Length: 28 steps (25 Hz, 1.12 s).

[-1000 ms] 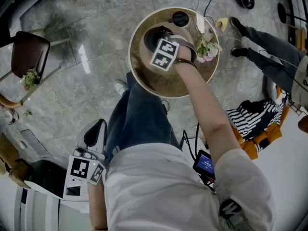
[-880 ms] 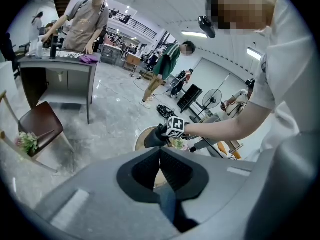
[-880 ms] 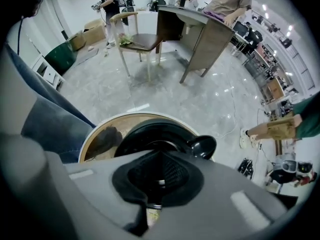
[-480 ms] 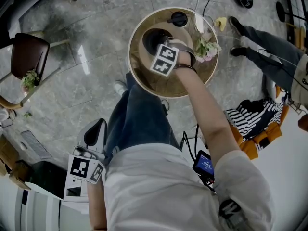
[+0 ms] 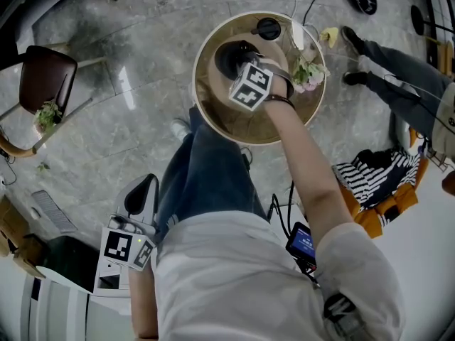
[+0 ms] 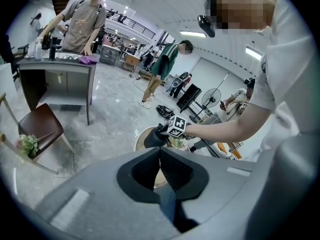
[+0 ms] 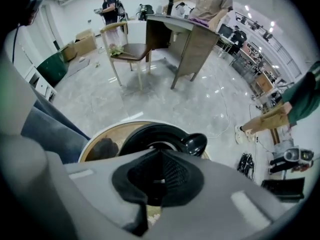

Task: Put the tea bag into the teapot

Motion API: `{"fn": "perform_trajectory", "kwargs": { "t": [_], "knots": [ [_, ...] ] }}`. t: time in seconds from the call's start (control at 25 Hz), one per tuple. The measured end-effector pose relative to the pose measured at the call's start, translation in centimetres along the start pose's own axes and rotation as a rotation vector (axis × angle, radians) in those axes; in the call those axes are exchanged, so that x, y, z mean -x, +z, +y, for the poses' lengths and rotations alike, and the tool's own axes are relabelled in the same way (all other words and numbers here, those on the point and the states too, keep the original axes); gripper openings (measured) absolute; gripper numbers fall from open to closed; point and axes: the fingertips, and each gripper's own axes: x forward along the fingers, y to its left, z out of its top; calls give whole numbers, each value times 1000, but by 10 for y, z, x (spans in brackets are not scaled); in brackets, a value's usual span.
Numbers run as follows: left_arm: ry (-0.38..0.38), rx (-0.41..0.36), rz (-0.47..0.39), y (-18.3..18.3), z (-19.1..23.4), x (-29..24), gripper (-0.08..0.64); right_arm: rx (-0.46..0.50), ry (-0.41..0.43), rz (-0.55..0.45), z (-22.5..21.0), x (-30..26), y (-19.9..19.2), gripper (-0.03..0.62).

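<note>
The teapot (image 5: 234,57), black and round, sits on the far-left part of the small round table (image 5: 222,124) in front of my knees. My right gripper (image 7: 160,170) points steeply down right above it. Its jaws are pressed together, and in its own view the pads meet in a closed seam over the top of the pot. I cannot make out the tea bag, either at the pads or anywhere on the table. A small round black lid (image 5: 267,28) lies on the table beyond the pot, apart from it. A little bunch of flowers (image 5: 307,71) stands at the table's right side, just beside my right wrist. My left gripper (image 6: 160,166) is low by my left hip, well apart from the table, with its jaws also together and nothing between them. A chair (image 5: 44,77) with a dark seat stands on the grey floor off to the left.
</note>
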Motion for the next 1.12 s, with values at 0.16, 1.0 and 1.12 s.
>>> {"fn": "perform_trajectory", "kwargs": {
  "t": [0.16,1.0,1.12],
  "knots": [
    [-16,-14,-11,2,-3,-2,8,-137,-20,-78,-9,31,0,2],
    [-263,-262,-195,86,-71,-7,8,-696,-182,-701,24,313,21,3],
    [-290,-303,-228,101,-80,3,8,-705,-218,-747,37,350,24,3]
  ]
}}
